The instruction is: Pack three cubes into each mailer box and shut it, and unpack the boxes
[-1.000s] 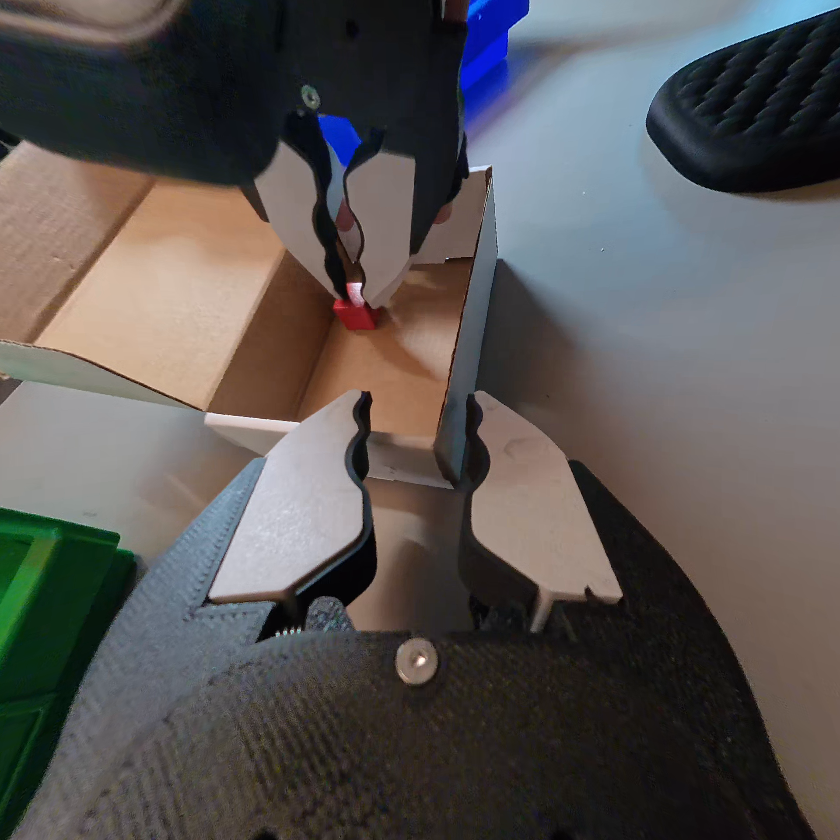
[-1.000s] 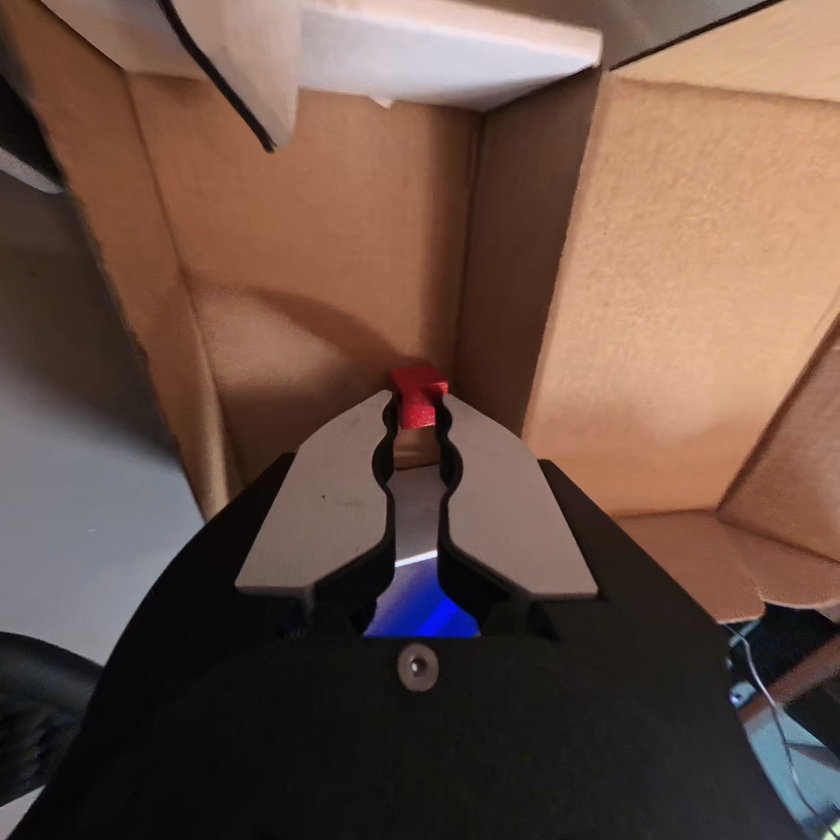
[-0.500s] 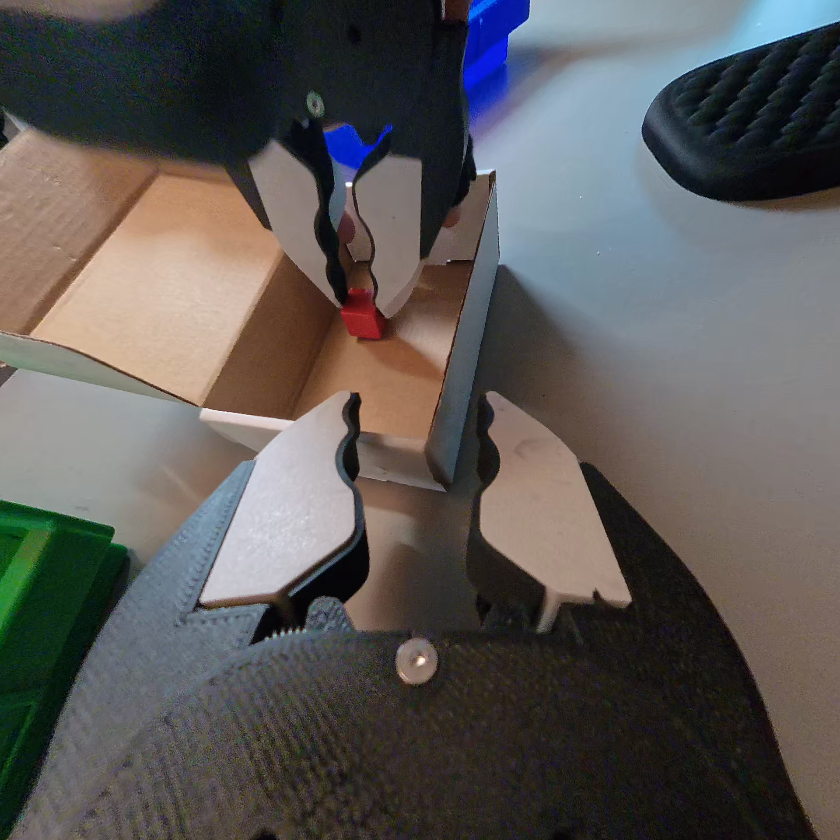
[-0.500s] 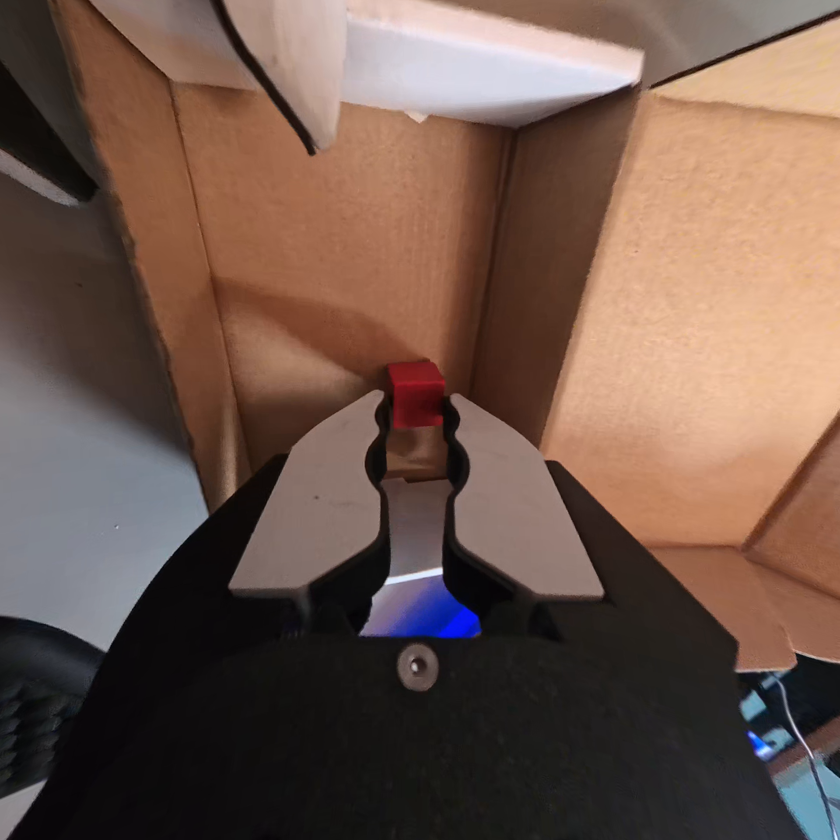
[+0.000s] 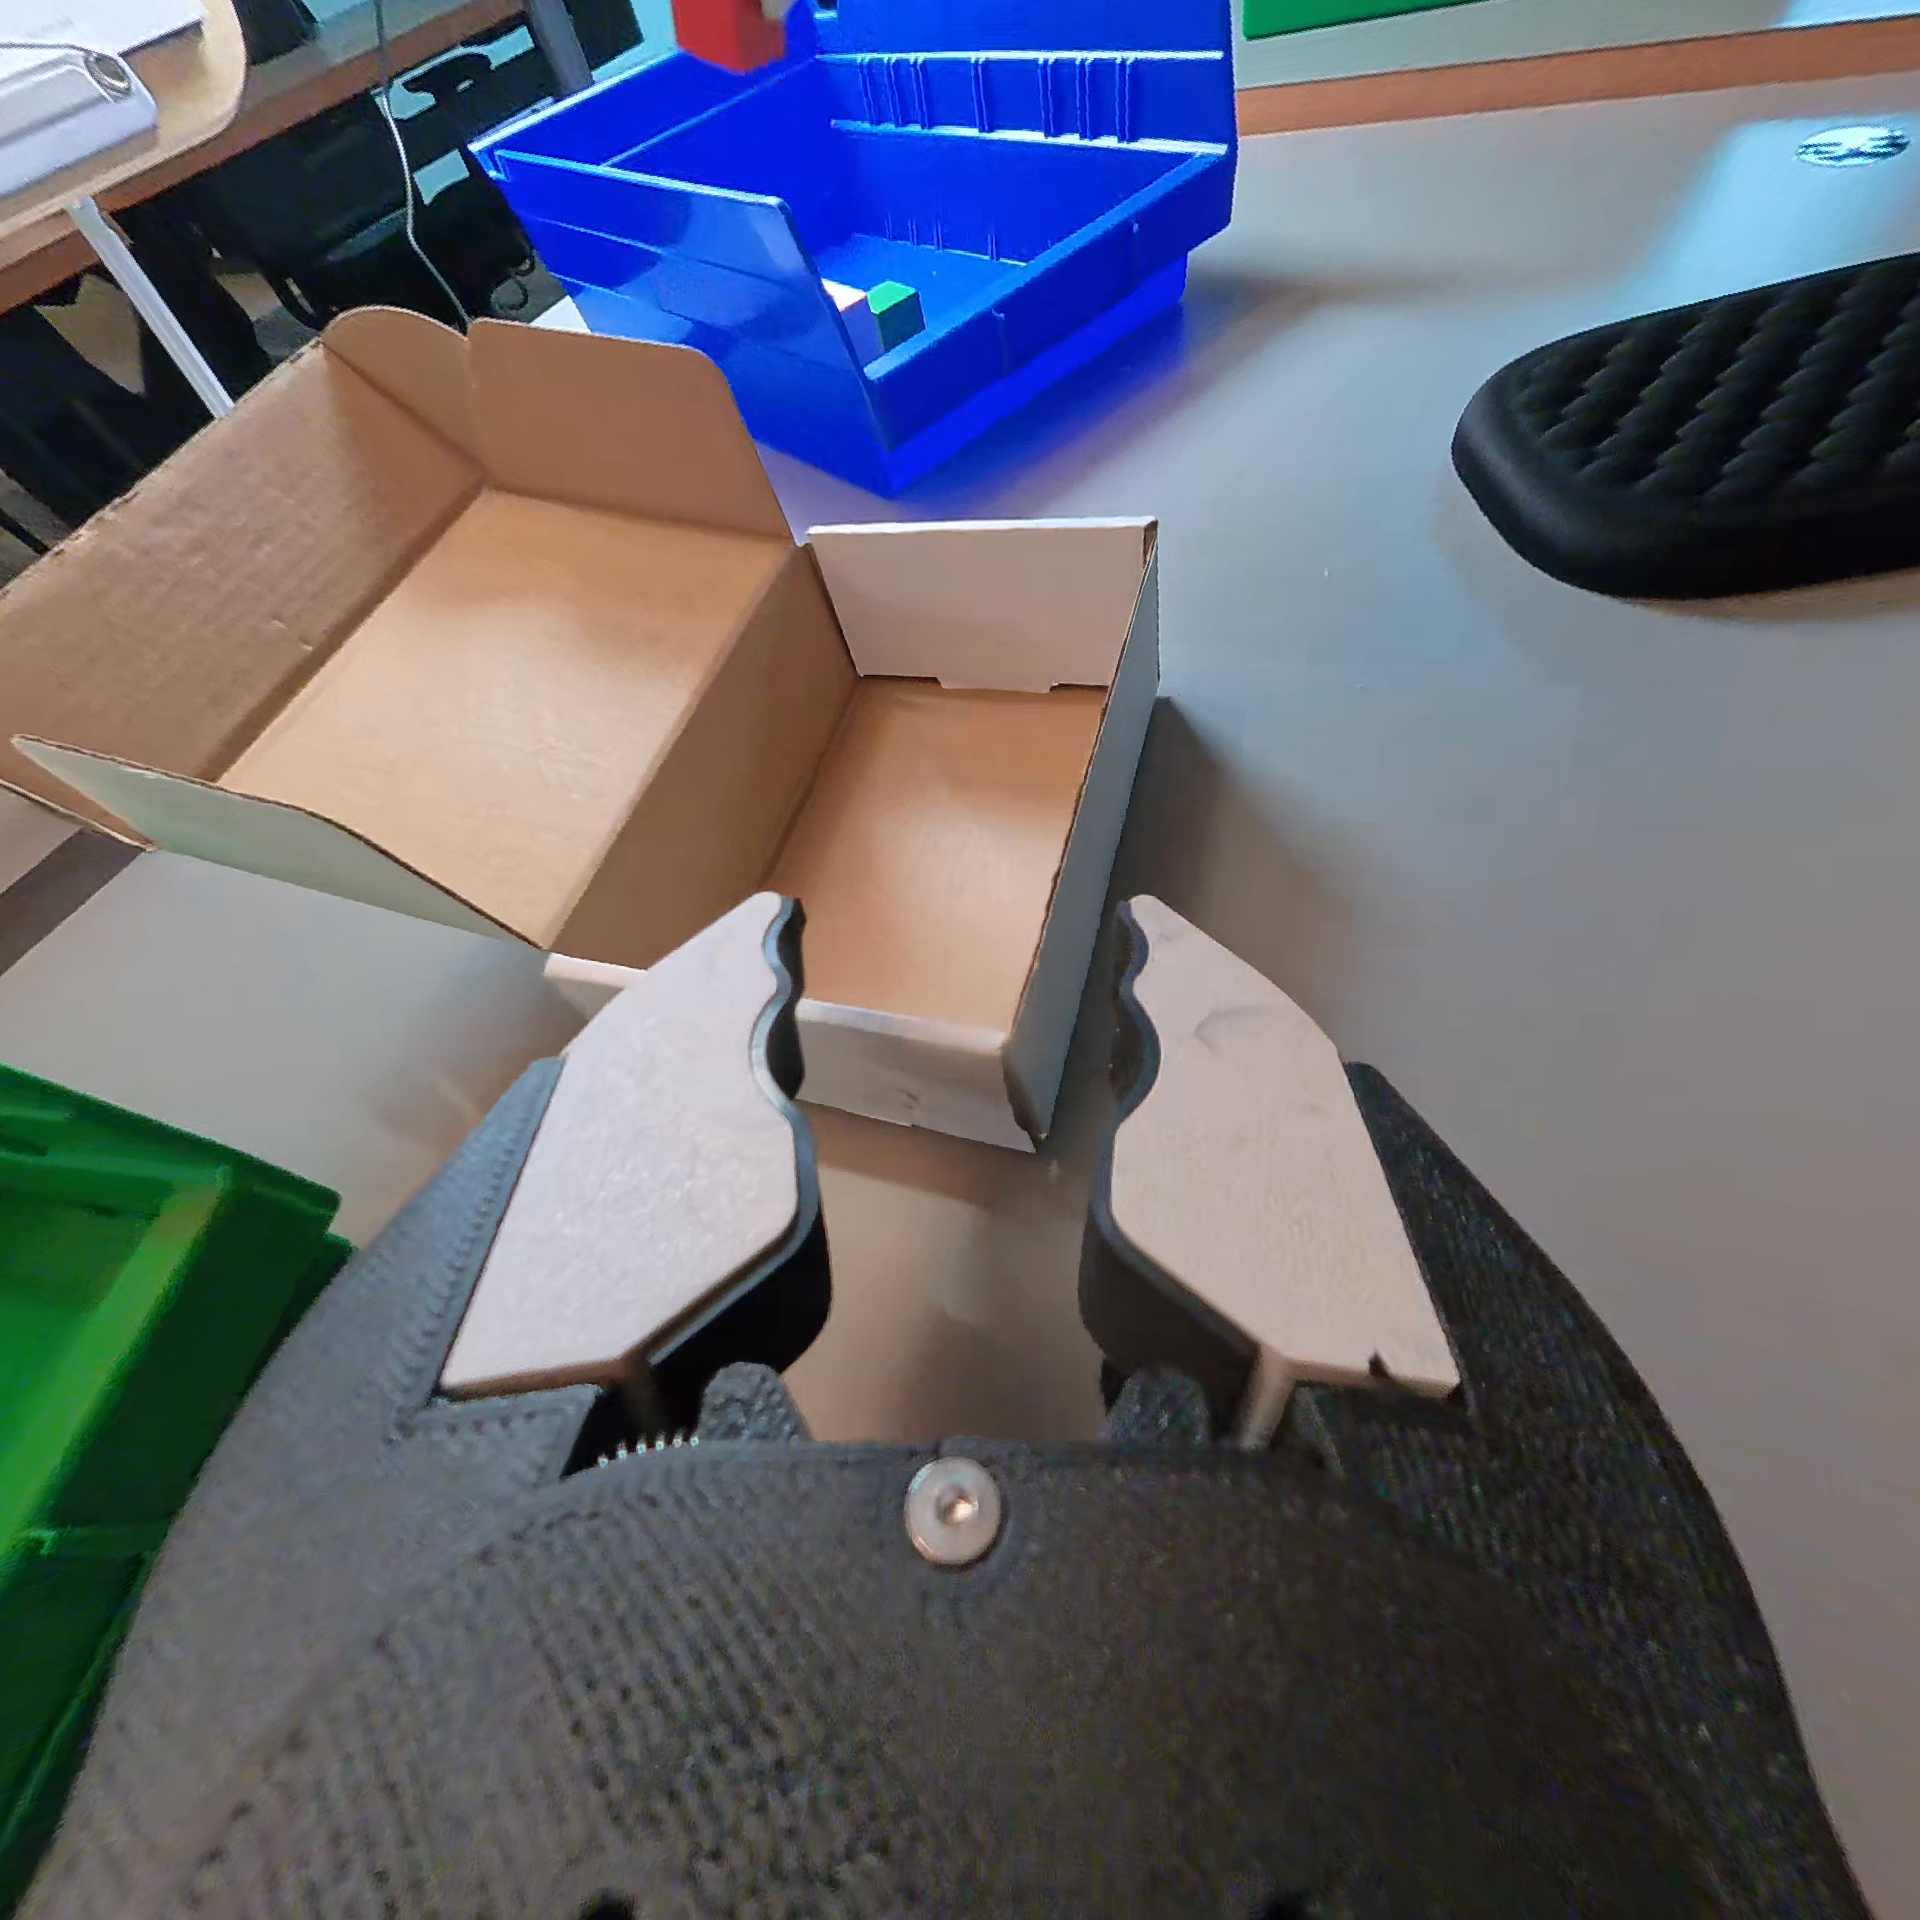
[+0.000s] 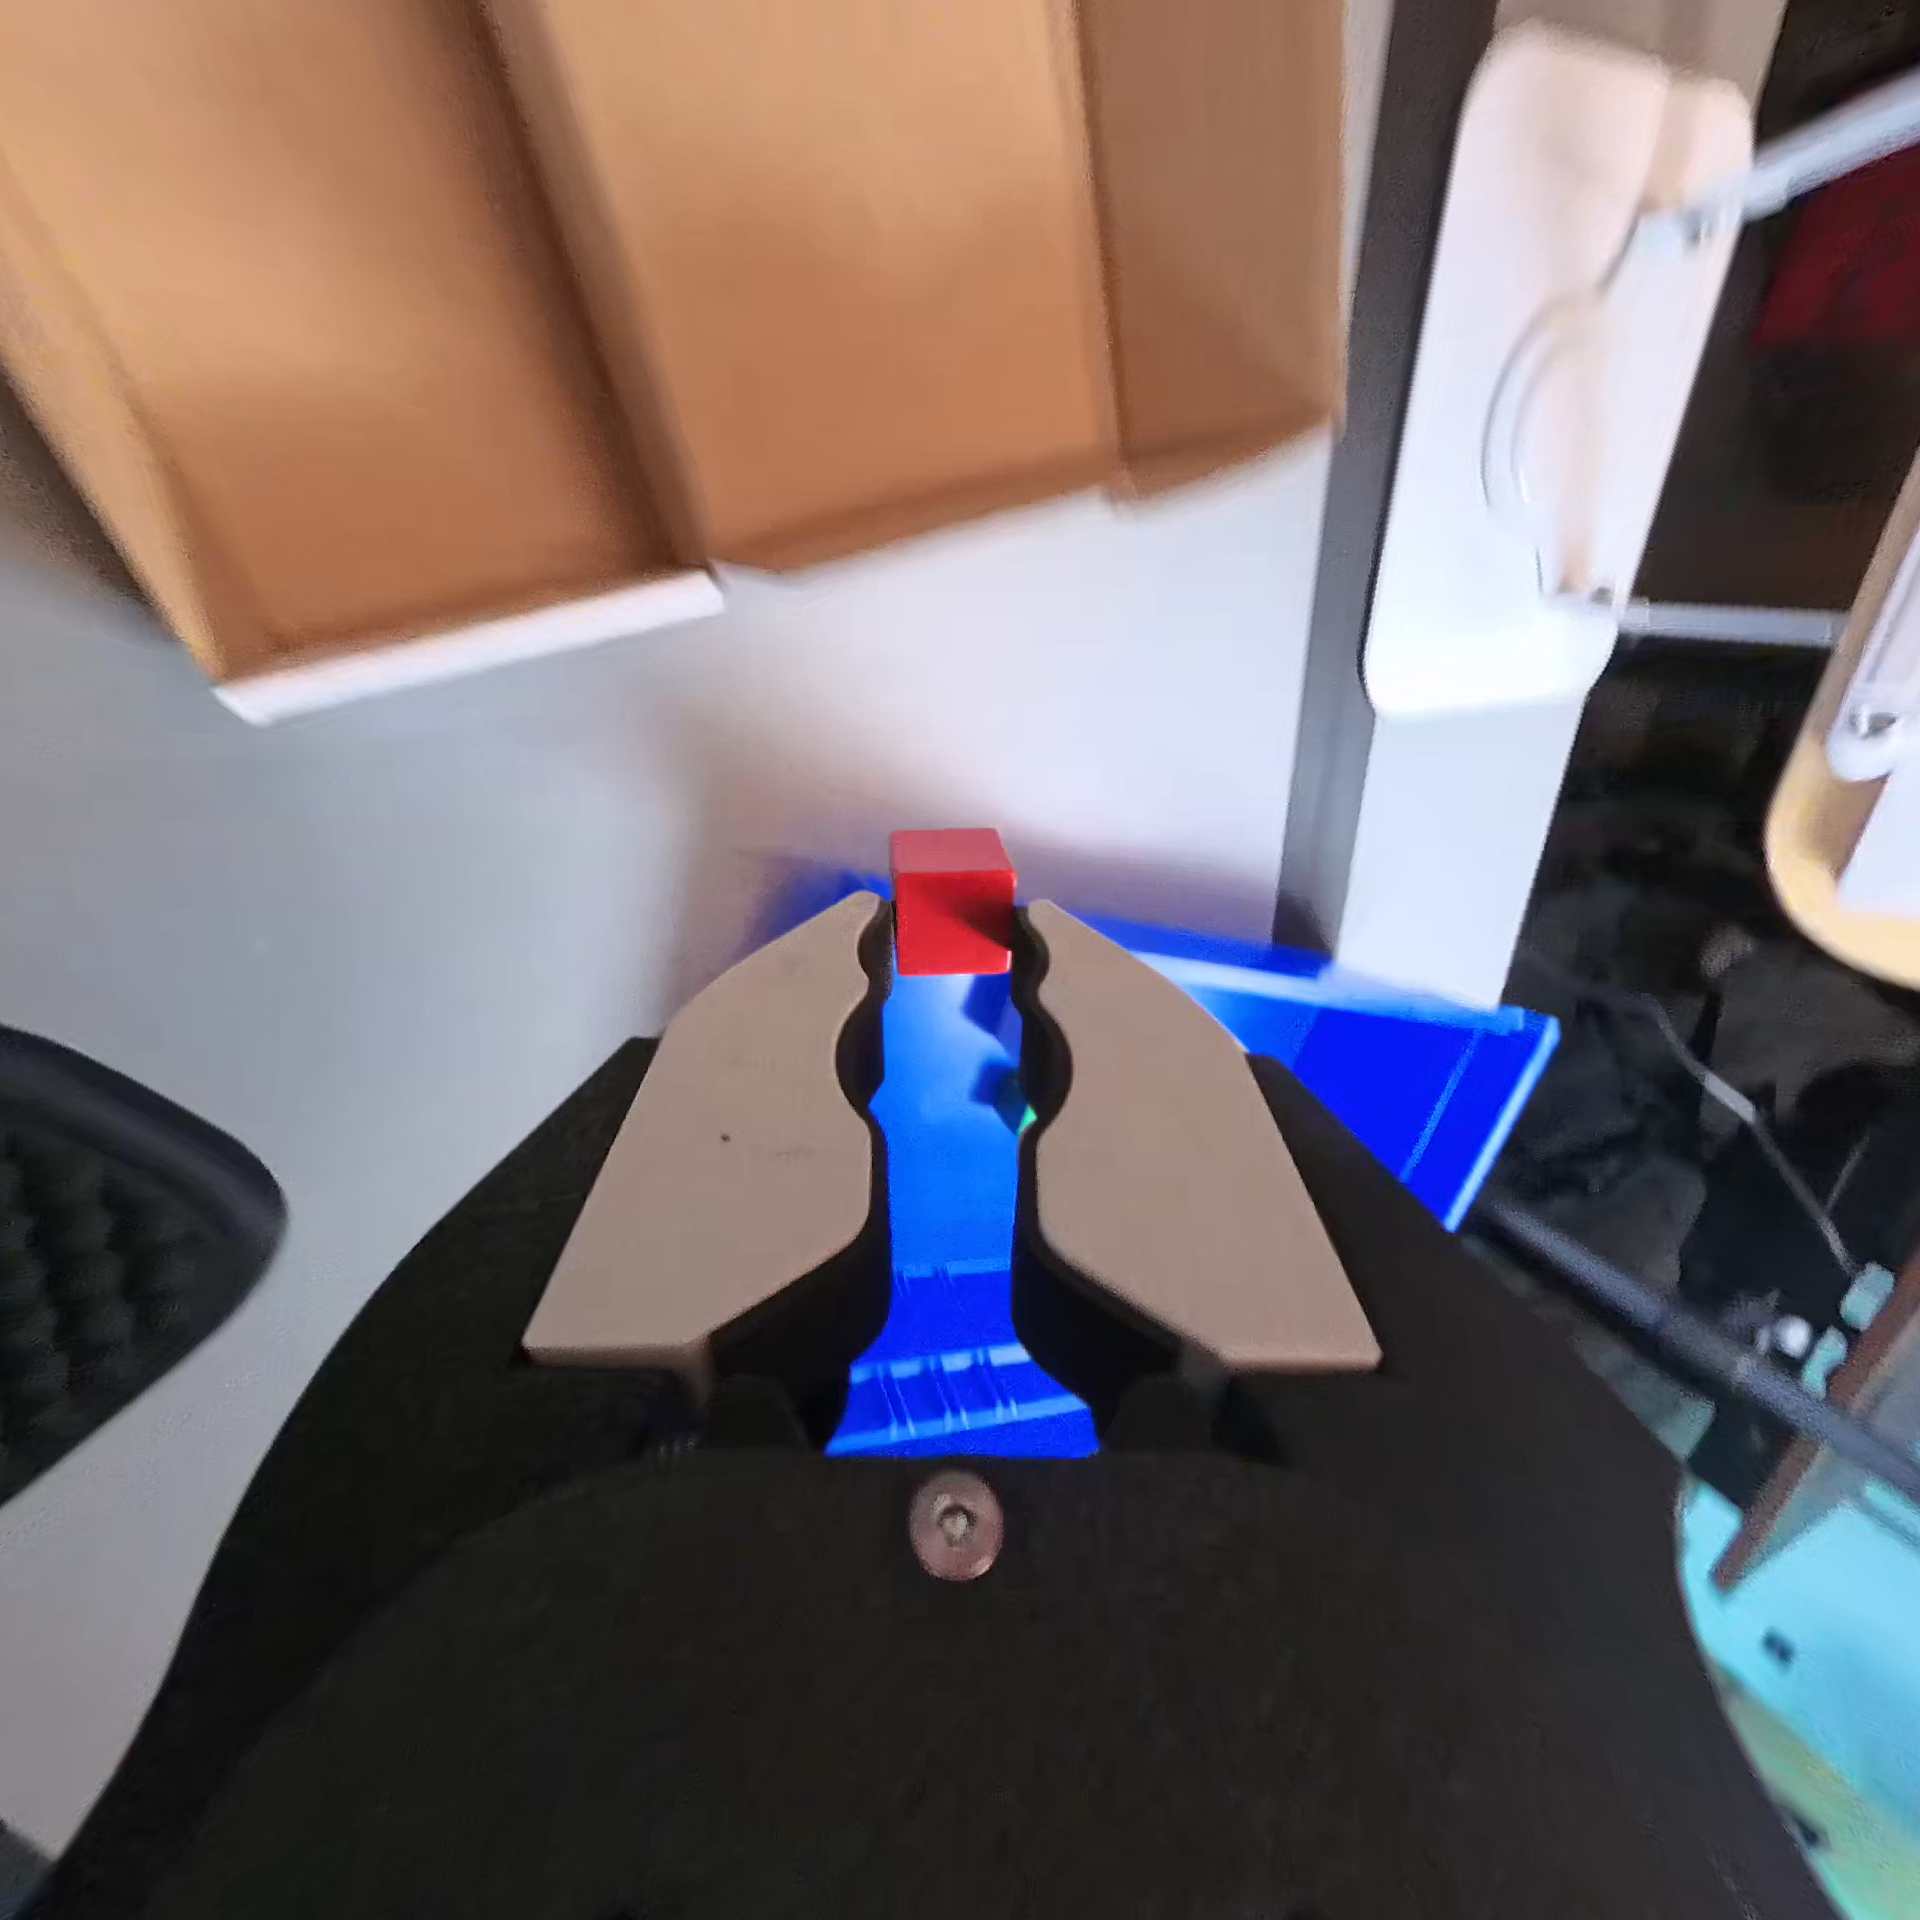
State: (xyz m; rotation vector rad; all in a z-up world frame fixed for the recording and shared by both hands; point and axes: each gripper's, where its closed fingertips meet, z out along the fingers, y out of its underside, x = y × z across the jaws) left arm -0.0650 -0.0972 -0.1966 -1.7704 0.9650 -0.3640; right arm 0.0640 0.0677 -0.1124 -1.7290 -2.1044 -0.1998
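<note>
Left two-finger gripper with grey pads [image 5: 956, 997]: jaws spread apart, holding nothing, low over the grey table top [image 5: 1507, 935]. Between its fingertips, the near right corner of the open brown cardboard mailer box with white outside [image 5: 1081, 831]; one fingertip inside the line of the right wall, the other outside, contact not clear. Box interior bare, lid folded back toward 10 o'clock.

At 12 o'clock from the box, well apart from the left gripper: blue plastic storage bin with dividers [image 5: 1039, 343], just behind the box. Inside the bin, a small green cube [image 5: 896, 312] standing on the floor, with a pale pinkish cube [image 5: 847, 296] touching it on the 9 o'clock side.

At 2 o'clock in the left wrist view: black textured pad with rounded ends [image 5: 1714, 426], lying flat on the table. At 8 o'clock: green plastic bin [image 5: 114, 1299], only partly in the frame.

Right two-finger gripper with grey pads [image 6: 953, 914]: clamped on a small red cube [image 6: 951, 899], pinched at the very fingertips, above the blue bin, whose inside shows through the gap between the fingers. Same red cube also seen at 12 o'clock, at the top edge of the left wrist view, above the bin's far end. In the right wrist view, mailer box at 11 o'clock, blurred.
</note>
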